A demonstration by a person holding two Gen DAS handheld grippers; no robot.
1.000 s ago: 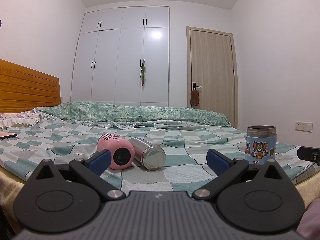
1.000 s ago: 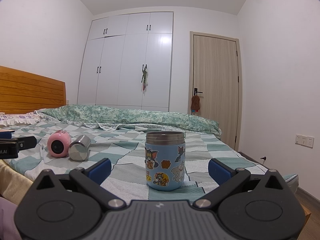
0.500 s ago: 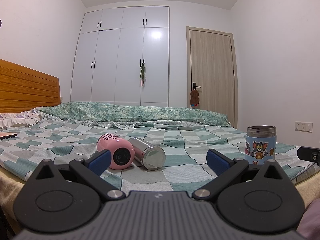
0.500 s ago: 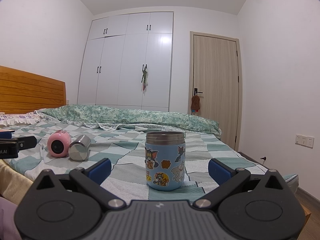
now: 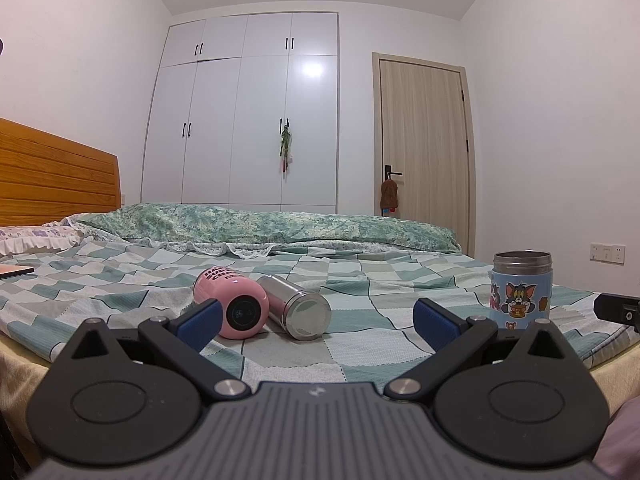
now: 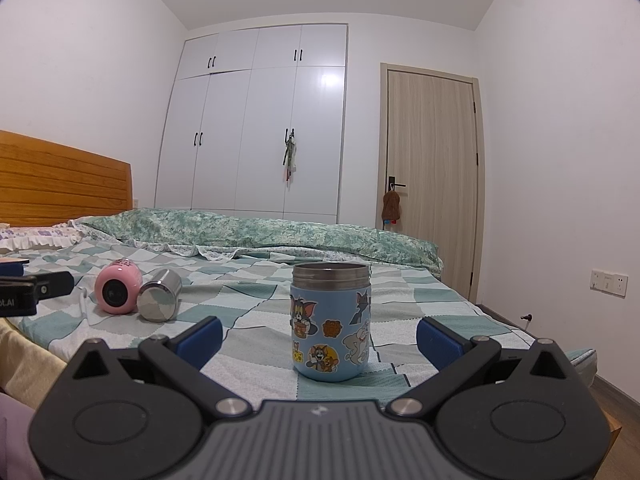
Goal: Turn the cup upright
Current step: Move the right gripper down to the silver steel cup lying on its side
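Blue cartoon-sticker steel cup (image 6: 331, 326) is standing upright on the green-and-grey checked bedsheet (image 6: 256, 300), open steel rim on top, dead centre in the right wrist view. It sits between the two blue-padded fingers (image 6: 200, 336) of the right tool (image 6: 319, 337) but a bit further out, and nothing is touching it. That tool's fingers are spread wide apart.

From the left wrist view the same cup (image 5: 521, 290) shows up at about 3 o'clock, near the bed's edge. The left tool (image 5: 317, 322) is also spread wide, holding nothing. Past its left finger (image 5: 200, 320) there's a pink round-bodied bottle (image 5: 232, 306) lying on its side with its dark circular end facing the camera, and right beside it at 3 o'clock, touching or nearly so, a plain silver steel tumbler (image 5: 298, 306) also lying on its side. In the right wrist view that pair (image 6: 138, 294) lies off at 9 o'clock, well apart from the sticker cup.

Background: a white built-in wardrobe (image 5: 248, 120) at 12 o'clock, a light wooden door (image 5: 424, 152) at about 1 o'clock, an orange wooden headboard (image 5: 56, 184) at 9 o'clock, and a rumpled green floral duvet (image 5: 260, 228) across the far side of the bed.
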